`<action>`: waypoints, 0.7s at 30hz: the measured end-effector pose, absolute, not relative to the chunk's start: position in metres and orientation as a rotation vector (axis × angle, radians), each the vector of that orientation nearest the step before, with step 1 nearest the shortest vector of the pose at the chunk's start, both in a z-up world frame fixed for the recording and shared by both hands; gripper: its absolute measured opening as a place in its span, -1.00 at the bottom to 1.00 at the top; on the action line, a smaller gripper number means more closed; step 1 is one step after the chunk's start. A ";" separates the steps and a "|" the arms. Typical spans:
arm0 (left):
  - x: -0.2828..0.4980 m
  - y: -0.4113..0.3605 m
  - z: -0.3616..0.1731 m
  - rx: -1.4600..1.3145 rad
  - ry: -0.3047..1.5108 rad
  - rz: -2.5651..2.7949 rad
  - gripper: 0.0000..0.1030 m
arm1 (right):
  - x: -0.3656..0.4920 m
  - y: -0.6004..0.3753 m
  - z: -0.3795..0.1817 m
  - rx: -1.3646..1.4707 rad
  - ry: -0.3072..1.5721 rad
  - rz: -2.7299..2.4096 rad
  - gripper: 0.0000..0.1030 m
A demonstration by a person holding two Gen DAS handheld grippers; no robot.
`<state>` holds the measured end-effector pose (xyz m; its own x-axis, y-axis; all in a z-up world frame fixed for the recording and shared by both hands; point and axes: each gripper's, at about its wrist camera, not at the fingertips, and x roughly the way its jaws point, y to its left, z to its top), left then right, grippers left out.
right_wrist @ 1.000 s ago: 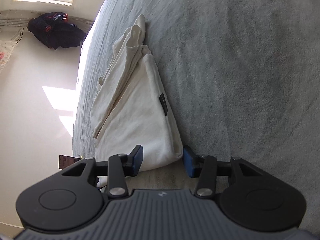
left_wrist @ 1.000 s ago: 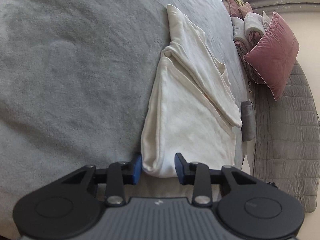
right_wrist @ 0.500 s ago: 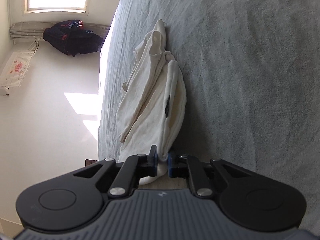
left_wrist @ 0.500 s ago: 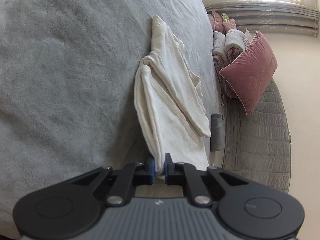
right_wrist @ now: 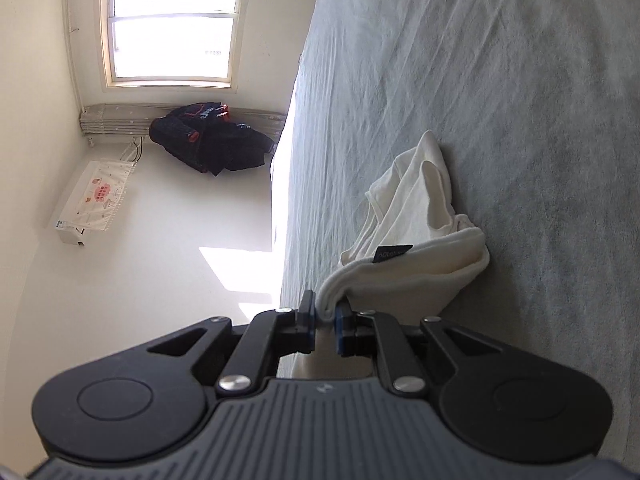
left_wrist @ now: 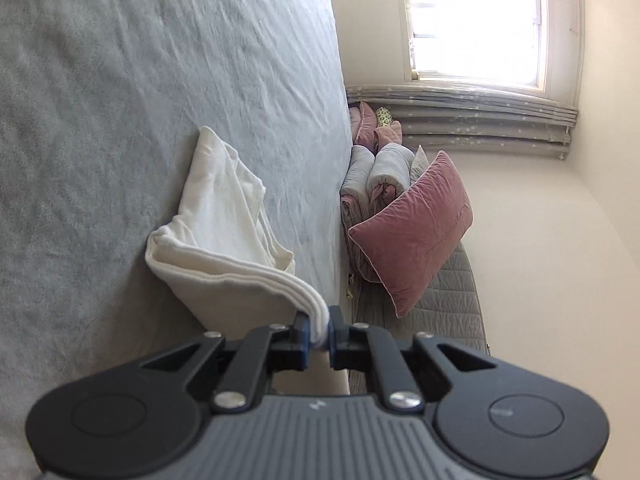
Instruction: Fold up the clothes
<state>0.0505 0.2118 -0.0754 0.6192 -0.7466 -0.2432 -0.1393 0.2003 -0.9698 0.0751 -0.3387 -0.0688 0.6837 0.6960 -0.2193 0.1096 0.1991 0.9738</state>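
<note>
A cream-white garment [left_wrist: 224, 216] lies partly folded on the grey bed cover [left_wrist: 120, 100]. My left gripper [left_wrist: 318, 334] is shut on one corner of its near hem, which is lifted off the bed. In the right wrist view the same cream garment [right_wrist: 416, 232], with a small dark label [right_wrist: 392, 253], rises from the bed to my right gripper [right_wrist: 325, 325], which is shut on the other near corner. The far end of the garment still rests on the bed cover [right_wrist: 520, 80].
A pink cushion [left_wrist: 416, 228] and rolled grey bedding [left_wrist: 380, 172] lie beside the bed on a quilted grey cover [left_wrist: 452, 312]. A dark jacket [right_wrist: 208, 136] hangs below a bright window [right_wrist: 172, 20]. A white wall unit [right_wrist: 96, 200] sits nearby.
Both grippers closed on the garment's near corners and lifted them, raising the near edge and drawing it over toward the far end. Both views have tilted up to show the windows.
</note>
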 end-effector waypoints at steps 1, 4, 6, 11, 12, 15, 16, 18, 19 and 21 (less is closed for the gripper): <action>0.058 0.211 -0.075 -1.335 0.835 -0.496 -0.84 | 0.080 -0.339 -0.070 1.342 0.745 0.463 -0.76; 0.079 0.210 -0.076 -1.352 0.816 -0.473 -0.84 | 0.098 -0.338 -0.074 1.366 0.727 0.443 -0.76; 0.094 0.208 -0.076 -1.364 0.804 -0.458 -0.84 | 0.108 -0.340 -0.076 1.373 0.722 0.429 -0.76; 0.124 0.207 -0.086 -1.362 0.809 -0.398 -0.84 | 0.132 -0.342 -0.090 1.403 0.729 0.387 -0.76; 0.130 0.207 -0.088 -1.359 0.813 -0.385 -0.84 | 0.136 -0.342 -0.094 1.409 0.733 0.378 -0.76; 0.145 0.206 -0.098 -1.351 0.826 -0.340 -0.82 | 0.145 -0.344 -0.108 1.435 0.747 0.353 -0.75; 0.149 0.206 -0.102 -1.349 0.832 -0.327 -0.81 | 0.144 -0.348 -0.113 1.449 0.751 0.347 -0.71; 0.156 0.205 -0.110 -1.339 0.849 -0.304 -0.76 | 0.142 -0.353 -0.122 1.481 0.757 0.317 -0.64; 0.159 0.206 -0.113 -1.338 0.852 -0.298 -0.69 | 0.140 -0.358 -0.126 1.497 0.760 0.302 -0.59; 0.165 0.209 -0.118 -1.339 0.852 -0.292 -0.49 | 0.137 -0.368 -0.132 1.528 0.741 0.269 -0.48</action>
<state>0.1651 0.2094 -0.1181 0.6754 -0.6375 -0.3708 -0.2758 0.2479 -0.9287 0.1368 -0.3676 -0.1324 0.7586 0.5943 -0.2669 0.2854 0.0651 0.9562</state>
